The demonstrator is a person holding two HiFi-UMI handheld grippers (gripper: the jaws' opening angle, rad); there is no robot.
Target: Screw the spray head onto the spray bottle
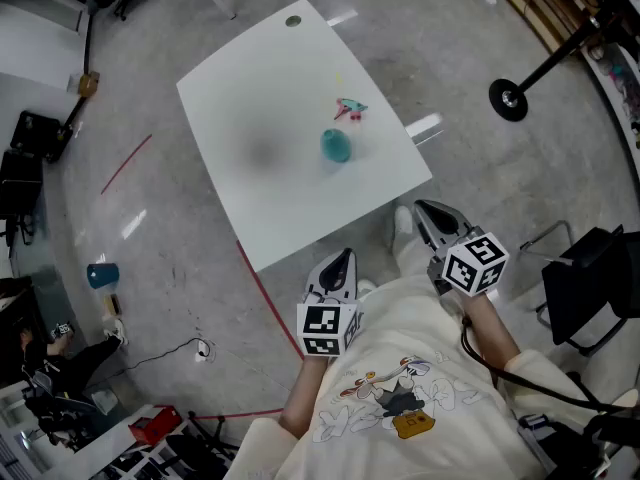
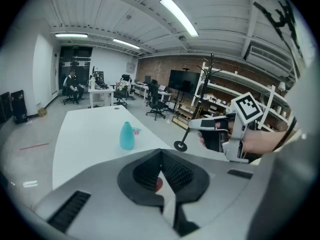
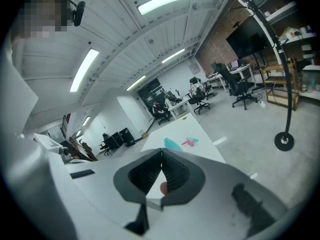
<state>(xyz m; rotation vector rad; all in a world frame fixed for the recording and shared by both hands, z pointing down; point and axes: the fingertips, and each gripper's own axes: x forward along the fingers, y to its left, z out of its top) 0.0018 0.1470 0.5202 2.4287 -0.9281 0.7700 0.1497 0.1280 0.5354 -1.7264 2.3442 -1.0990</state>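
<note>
A teal spray bottle (image 1: 336, 146) without its head stands on the white table (image 1: 250, 118), right of centre. Just behind it lies the pink and teal spray head (image 1: 350, 109). The left gripper view shows the bottle (image 2: 126, 136) upright with the spray head (image 2: 136, 131) beside it; the right gripper view shows the bottle (image 3: 172, 144) and the spray head (image 3: 189, 142) further off. Both grippers hang close to the person's body, short of the table's near edge. My left gripper (image 1: 341, 260) is shut and empty. My right gripper (image 1: 428, 210) is shut and empty too.
A black stand with a round base (image 1: 509, 99) is on the floor right of the table. A black chair (image 1: 590, 288) stands at the right. A red line (image 1: 125, 164) runs across the floor at the left, with a blue cup (image 1: 102, 274) nearby. Desks and seated people (image 2: 75, 86) fill the far room.
</note>
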